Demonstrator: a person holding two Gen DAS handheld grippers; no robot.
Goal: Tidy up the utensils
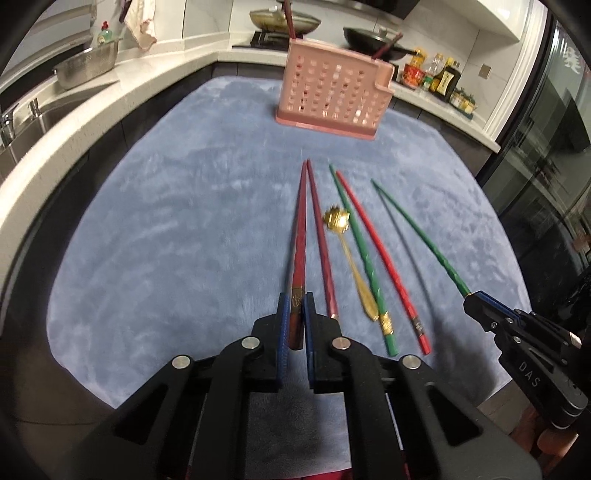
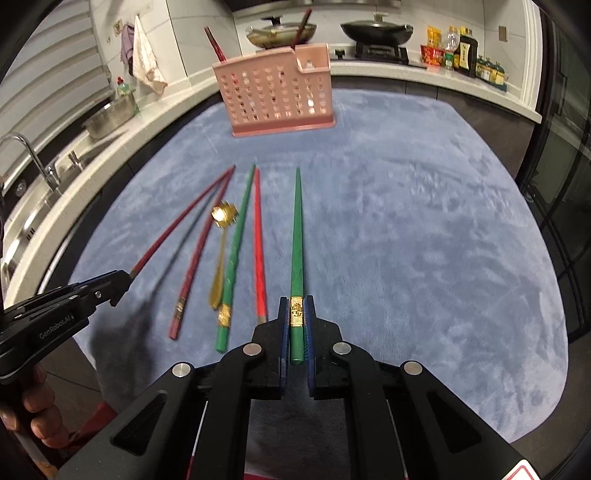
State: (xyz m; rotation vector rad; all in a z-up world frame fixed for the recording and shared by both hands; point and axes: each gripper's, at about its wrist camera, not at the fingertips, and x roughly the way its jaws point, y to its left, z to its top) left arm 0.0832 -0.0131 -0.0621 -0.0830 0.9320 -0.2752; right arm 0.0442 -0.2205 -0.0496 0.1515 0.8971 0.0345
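My left gripper (image 1: pixel 295 300) is shut on the thick end of a dark red chopstick (image 1: pixel 300 236), held above the blue mat. My right gripper (image 2: pixel 296 302) is shut on the thick end of a green chopstick (image 2: pixel 297 236); it also shows in the left wrist view (image 1: pixel 417 236). On the mat lie a second dark red chopstick (image 1: pixel 322 240), a gold spoon (image 1: pixel 351 254), a second green chopstick (image 1: pixel 364 258) and a bright red chopstick (image 1: pixel 384 258). A pink slotted utensil holder (image 1: pixel 332 90) stands at the mat's far end with dark red chopsticks in it.
The blue mat (image 1: pixel 166 229) covers the table. A white counter with a sink (image 1: pixel 29 122) and a steel basin (image 1: pixel 86 66) runs along the left. Woks (image 2: pixel 376 29) and sauce bottles (image 2: pixel 458 51) stand on the far counter. A dark glass door (image 1: pixel 546 155) is on the right.
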